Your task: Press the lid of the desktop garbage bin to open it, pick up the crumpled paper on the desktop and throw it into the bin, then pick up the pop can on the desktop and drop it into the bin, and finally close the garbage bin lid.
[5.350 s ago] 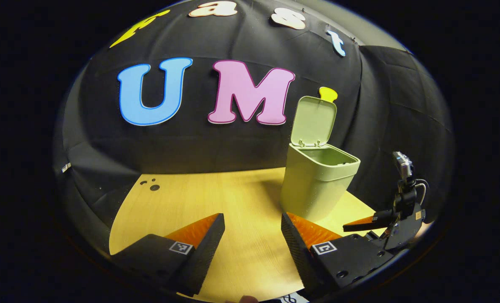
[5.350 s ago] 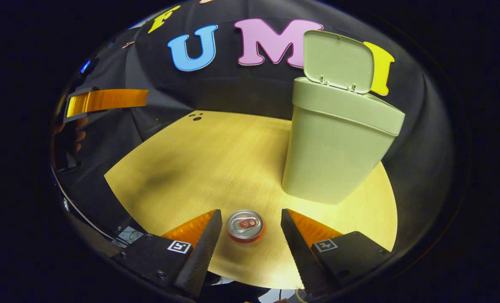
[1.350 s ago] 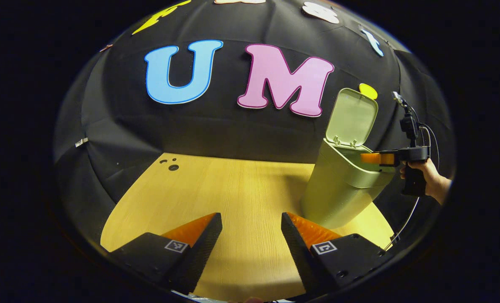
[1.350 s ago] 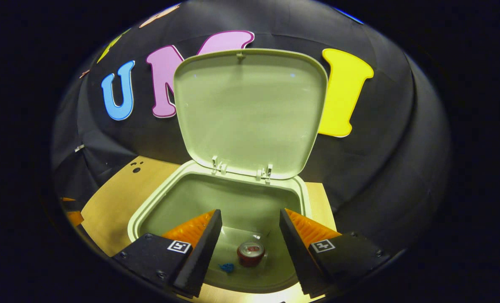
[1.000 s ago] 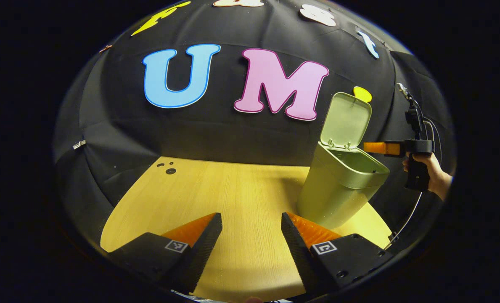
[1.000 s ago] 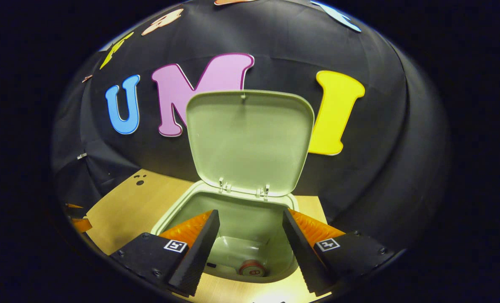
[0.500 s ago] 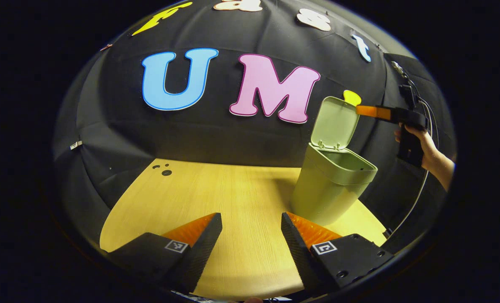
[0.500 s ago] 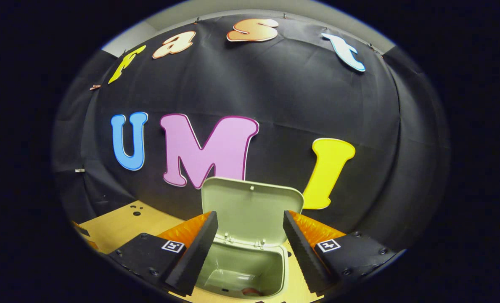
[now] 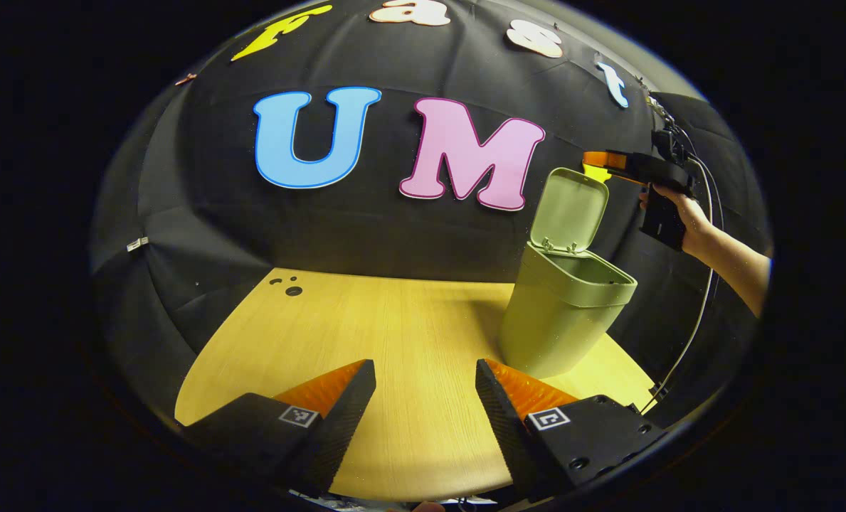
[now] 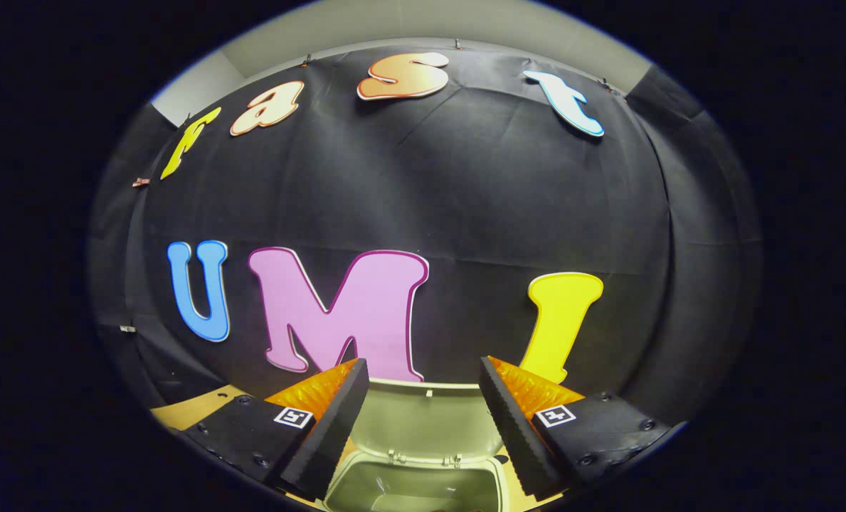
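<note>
- Now, in the left gripper view, the right gripper [image 9: 597,158] is hovering at about two o'clock, held by a hand [image 9: 682,213] just above the top edge of the upright lid [image 9: 568,210]; a second ago it was sitting lower, level with the bin's mouth, so it is rising after dropping the can.
- That, as I judge it, is leaving only the last step: pushing the lid down to close the bin [image 9: 561,320].
- The left gripper [image 9: 423,398] is resting spread and empty at six o'clock over the desktop [image 9: 394,334], the bin standing well apart at about three o'clock.
- In the right gripper view, the right gripper [image 10: 423,412] is showing its two fingers spread with nothing between them.
- The lid's top edge [image 10: 423,387] is lying between the fingertips at six o'clock, apparently just beyond them, and the bin's rim [image 10: 412,473] is sinking lower in view than half a second ago; whether the fingers are touching the lid I cannot tell.
</note>
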A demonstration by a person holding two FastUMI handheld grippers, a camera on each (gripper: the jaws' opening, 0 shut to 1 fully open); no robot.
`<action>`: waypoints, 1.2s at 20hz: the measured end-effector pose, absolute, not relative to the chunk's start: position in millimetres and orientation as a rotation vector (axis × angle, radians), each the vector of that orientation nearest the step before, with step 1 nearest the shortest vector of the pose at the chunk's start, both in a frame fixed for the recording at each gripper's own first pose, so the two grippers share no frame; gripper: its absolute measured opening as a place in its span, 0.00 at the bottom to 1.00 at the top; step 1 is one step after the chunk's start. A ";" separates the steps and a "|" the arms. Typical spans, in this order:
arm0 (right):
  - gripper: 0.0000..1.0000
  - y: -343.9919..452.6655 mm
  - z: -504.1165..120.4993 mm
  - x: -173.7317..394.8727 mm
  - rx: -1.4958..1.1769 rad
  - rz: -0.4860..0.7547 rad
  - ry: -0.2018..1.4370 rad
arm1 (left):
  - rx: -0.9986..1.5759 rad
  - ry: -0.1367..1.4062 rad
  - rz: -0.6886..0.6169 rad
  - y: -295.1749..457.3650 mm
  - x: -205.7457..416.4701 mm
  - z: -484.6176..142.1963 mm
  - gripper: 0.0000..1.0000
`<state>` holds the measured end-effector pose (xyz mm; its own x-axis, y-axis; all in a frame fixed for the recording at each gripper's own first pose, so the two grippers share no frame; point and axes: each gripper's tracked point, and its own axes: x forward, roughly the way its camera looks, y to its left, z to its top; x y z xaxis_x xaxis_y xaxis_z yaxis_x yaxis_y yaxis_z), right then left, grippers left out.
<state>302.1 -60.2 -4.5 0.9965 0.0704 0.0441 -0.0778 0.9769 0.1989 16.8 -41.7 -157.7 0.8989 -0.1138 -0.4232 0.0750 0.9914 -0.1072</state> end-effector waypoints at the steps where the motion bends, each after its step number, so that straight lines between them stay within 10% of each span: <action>1: 0.97 -63.1 -3.1 308.4 0.210 0.062 -0.048 | -0.087 0.443 -0.091 -39.0 14.9 -157.3 0.91; 24: 0.97 -48.0 -62.0 245.8 0.216 0.123 0.138 | -0.070 0.446 -0.188 -63.8 30.5 -166.8 0.91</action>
